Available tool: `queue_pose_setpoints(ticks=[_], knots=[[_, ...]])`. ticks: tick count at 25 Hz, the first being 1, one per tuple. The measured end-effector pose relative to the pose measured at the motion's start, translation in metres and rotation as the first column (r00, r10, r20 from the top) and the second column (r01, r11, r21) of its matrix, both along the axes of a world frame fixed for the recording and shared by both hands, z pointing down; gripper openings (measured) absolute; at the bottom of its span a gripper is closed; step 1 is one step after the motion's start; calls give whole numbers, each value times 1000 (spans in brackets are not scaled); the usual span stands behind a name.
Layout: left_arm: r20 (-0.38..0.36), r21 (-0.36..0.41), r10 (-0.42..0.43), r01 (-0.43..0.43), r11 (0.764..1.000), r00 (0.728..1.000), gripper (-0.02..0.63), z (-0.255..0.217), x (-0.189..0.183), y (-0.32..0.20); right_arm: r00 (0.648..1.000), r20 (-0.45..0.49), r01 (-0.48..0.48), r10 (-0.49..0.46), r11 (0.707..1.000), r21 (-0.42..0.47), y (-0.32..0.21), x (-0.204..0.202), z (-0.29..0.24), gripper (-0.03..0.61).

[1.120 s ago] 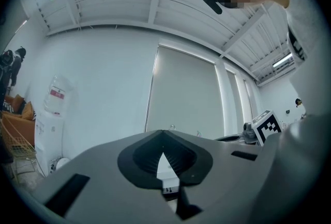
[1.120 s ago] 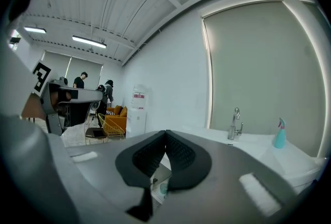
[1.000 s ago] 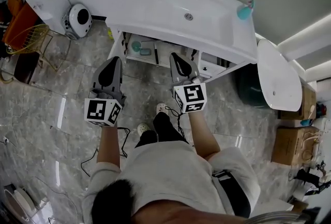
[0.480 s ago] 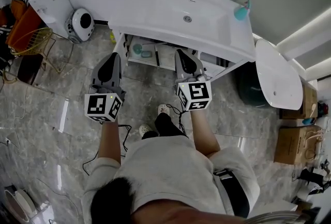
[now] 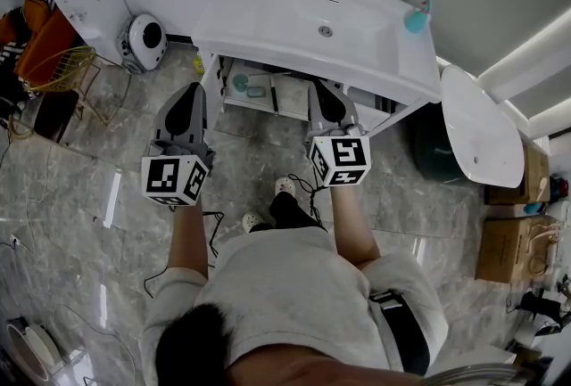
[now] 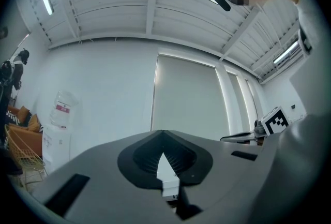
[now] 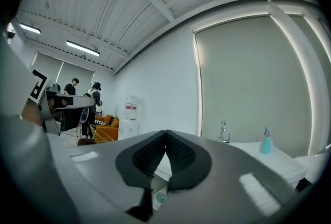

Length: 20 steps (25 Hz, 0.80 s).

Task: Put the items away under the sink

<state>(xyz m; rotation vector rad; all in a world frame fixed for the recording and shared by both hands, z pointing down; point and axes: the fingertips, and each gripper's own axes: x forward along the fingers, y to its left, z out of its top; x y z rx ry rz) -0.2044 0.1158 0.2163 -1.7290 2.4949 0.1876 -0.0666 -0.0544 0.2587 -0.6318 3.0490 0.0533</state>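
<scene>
Grey marble floor (image 5: 80,197) surrounds a white sink (image 5: 277,19) at upper centre. Its open shelf (image 5: 290,99) underneath holds a teal round item (image 5: 237,82). Just below the shelf, the left gripper (image 5: 189,94) and right gripper (image 5: 323,92) each have their jaws pressed together, holding nothing.

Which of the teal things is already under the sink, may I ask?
The round teal thing on the shelf; the spray bottle stands on the sink top instead.

Sink top (image 5: 268,14): teal spray bottle (image 5: 417,17) upright at right end | under-sink shelf (image 5: 290,97): round teal item (image 5: 237,82), small teal piece (image 5: 253,91) just beside | floor (image 5: 80,197): black cable (image 5: 214,237)
</scene>
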Motion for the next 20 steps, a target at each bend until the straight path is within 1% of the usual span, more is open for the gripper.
queue_pose_setpoints(ticks=[4, 13, 20], knots=[[-9, 14, 4, -4, 1000, 1000, 8, -3, 2, 5, 1000, 2, -1, 1, 1000, 4, 4, 1, -3, 11], [9, 36, 9, -10, 999, 1000, 8, -7, 9, 11, 1000, 0, 10, -10, 1000, 2, 15, 3, -4, 11], [-9, 46, 19, -18, 999, 1000, 8, -6, 13, 8, 1000, 3, 11, -11, 1000, -3, 14, 7, -5, 11]])
